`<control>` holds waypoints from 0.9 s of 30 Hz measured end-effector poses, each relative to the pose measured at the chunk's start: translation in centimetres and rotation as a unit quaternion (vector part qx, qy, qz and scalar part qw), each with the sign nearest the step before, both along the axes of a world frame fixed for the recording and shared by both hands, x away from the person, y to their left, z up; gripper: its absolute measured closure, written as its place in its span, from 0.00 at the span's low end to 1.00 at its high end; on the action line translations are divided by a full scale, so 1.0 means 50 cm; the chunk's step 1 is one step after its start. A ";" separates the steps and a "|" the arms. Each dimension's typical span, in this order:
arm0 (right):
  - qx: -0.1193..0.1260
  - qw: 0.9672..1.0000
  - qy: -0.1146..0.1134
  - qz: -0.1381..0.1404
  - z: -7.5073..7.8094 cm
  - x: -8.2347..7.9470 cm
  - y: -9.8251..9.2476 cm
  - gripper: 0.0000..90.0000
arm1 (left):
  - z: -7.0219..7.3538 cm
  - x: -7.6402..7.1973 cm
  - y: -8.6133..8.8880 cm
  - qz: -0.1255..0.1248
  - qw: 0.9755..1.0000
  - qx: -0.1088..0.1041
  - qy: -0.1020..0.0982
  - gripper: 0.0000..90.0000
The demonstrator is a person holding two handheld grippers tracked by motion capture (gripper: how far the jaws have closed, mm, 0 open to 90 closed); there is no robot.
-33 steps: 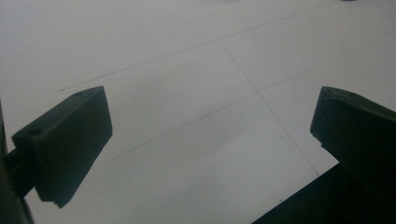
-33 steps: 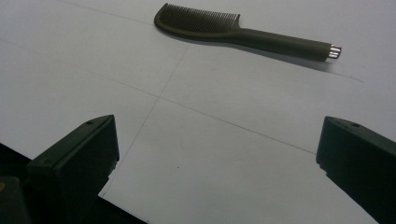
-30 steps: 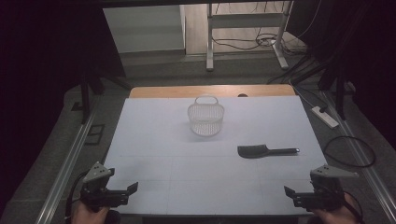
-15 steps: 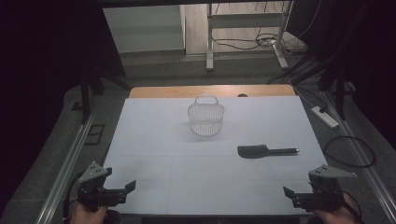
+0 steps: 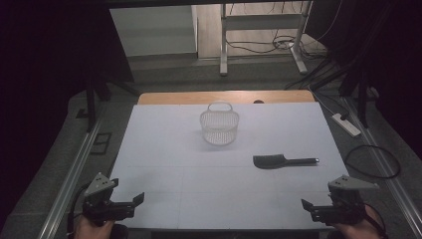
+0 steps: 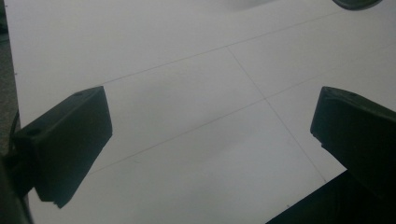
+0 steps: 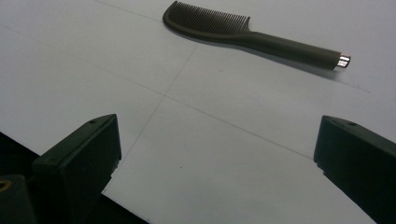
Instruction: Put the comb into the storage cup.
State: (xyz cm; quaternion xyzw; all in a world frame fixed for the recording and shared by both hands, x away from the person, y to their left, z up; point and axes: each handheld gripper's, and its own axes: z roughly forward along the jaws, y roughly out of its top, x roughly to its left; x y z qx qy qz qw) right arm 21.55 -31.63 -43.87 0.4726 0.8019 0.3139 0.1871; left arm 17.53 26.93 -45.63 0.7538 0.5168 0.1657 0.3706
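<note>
A white wire basket (image 5: pixel 219 124) with a small handle stands upright at the middle back of the white tabletop (image 5: pixel 169 149). To its right and nearer lies a black comb (image 5: pixel 283 161), head to the left, handle with a silver tip to the right. The comb (image 7: pixel 210 23) lies ahead of my right gripper (image 7: pixel 217 135), whose jaws stand wide apart over bare table. My left gripper (image 5: pixel 135 203) hovers at the near left corner and my right gripper (image 5: pixel 307 206) at the near right corner. The left gripper (image 6: pixel 210 121) is open too, with nothing between its jaws.
A wooden strip (image 5: pixel 224 96) edges the table's far side. Metal rails (image 5: pixel 74 169) run along both sides. A power strip (image 5: pixel 347 124) and cables (image 5: pixel 370 162) lie on the grey floor at the right. A metal frame (image 5: pixel 259 30) stands beyond the table.
My left gripper has drifted slightly toward the near edge. The right gripper, basket and comb have stayed where they were.
</note>
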 end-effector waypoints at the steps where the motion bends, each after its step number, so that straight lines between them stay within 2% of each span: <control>1: -0.001 1.000 -0.001 0.000 0.001 0.002 0.000 0.01 | 0.000 0.001 -0.001 -0.002 1.000 0.001 0.002 0.00; 7: 0.008 1.000 -0.003 -0.001 0.005 0.009 -0.001 0.00 | -0.001 0.004 -0.001 -0.005 1.000 0.001 0.007 0.00; 18: 0.022 1.000 0.005 0.018 0.005 0.028 0.003 0.00 | -0.003 0.007 -0.005 -0.010 1.000 0.006 0.013 0.00; 22: 0.031 0.999 0.018 0.014 0.006 0.040 0.004 0.00 | -0.003 0.007 -0.005 -0.012 1.000 0.006 0.013 0.00; 27: 0.022 1.000 0.009 0.014 0.010 0.050 0.008 0.00 | -0.003 0.008 -0.004 -0.015 1.000 0.005 0.014 0.00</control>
